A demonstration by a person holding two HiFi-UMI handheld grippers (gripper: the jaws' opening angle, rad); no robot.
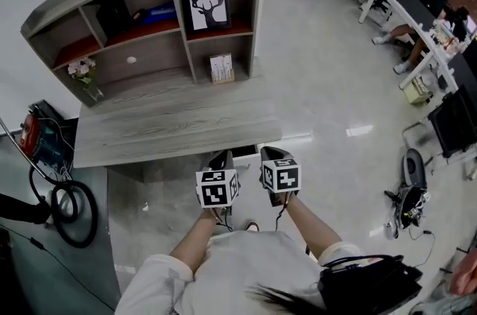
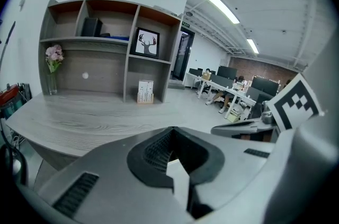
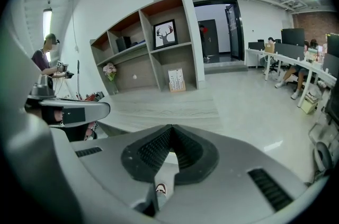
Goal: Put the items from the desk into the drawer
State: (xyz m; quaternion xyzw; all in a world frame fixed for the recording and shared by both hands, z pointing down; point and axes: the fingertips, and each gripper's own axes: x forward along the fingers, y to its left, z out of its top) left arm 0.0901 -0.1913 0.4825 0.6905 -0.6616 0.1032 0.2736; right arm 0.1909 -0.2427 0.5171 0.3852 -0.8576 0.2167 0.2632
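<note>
The grey wooden desk [image 1: 171,131] carries a shelf unit along its back. A framed deer picture [image 1: 208,4] stands in the unit's upper right cubby, with a small white card box [image 1: 221,68] in the cubby below. A vase of pink flowers [image 1: 83,74] stands at the left, and a black box [image 1: 113,12] and a blue item [image 1: 158,12] lie on the middle shelf. My left gripper [image 1: 220,157] and right gripper [image 1: 270,152] hang side by side at the desk's front edge. Both are shut with nothing between their jaws. A dark gap [image 1: 242,152] shows under the edge between them.
A red toolbox [image 1: 41,136] and a coiled black cable [image 1: 71,213] sit on the floor left of the desk. Office tables with seated people [image 1: 425,16] fill the far right. A person [image 3: 45,56] stands to the left behind the desk.
</note>
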